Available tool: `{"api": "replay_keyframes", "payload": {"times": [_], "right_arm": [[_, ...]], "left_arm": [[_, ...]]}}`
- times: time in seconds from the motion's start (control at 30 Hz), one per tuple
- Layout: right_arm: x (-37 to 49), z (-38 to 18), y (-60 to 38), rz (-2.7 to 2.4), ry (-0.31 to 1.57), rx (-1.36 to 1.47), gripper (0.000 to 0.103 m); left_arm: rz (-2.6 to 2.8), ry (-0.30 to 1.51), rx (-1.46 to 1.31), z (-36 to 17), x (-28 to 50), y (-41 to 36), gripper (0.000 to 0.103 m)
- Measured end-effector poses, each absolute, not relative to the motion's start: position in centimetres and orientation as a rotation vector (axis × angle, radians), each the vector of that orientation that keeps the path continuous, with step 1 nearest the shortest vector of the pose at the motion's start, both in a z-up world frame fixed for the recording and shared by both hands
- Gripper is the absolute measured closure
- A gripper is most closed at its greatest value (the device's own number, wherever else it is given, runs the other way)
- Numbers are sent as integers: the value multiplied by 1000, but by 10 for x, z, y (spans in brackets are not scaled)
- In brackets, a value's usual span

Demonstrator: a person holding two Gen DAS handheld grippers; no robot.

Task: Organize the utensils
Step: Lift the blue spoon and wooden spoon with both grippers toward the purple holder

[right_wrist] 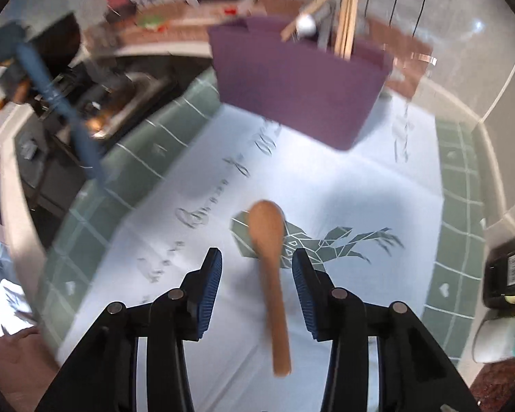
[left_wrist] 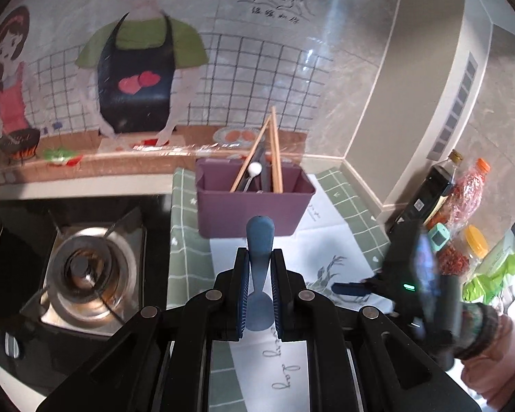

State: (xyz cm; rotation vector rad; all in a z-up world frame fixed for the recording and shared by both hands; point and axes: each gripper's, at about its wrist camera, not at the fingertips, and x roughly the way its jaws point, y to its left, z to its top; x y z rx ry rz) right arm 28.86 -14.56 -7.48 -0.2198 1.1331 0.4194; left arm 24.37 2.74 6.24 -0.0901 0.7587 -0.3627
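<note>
My left gripper [left_wrist: 260, 257] is shut on a blue spoon [left_wrist: 260, 240], its handle end pointing at a purple utensil box [left_wrist: 254, 206] just ahead. The box holds wooden chopsticks [left_wrist: 274, 151] and a white-tipped utensil [left_wrist: 255, 170]. My right gripper [right_wrist: 257, 267] is open above a wooden spoon [right_wrist: 269, 250] that lies on the white mat [right_wrist: 360, 189] between the fingers. The purple box [right_wrist: 298, 82] stands farther ahead in the right wrist view. The blue spoon [right_wrist: 61, 99] also shows at the left of that view. The right gripper [left_wrist: 415, 267] appears blurred at the right of the left wrist view.
A gas stove burner [left_wrist: 86, 271] sits left of the green checked cloth [left_wrist: 189, 240]. Sauce bottles and jars [left_wrist: 439, 189] stand at the right against the wall. A dark device [right_wrist: 508, 274] lies at the mat's right edge.
</note>
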Motion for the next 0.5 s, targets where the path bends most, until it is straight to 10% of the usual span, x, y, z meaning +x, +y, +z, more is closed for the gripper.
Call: {"api": "replay_keyframes", "payload": {"times": [0.5], "right_arm": [[313, -98, -137, 382, 1171, -249, 76]], "left_arm": [[-301, 846, -100, 37, 232, 42, 90]]}}
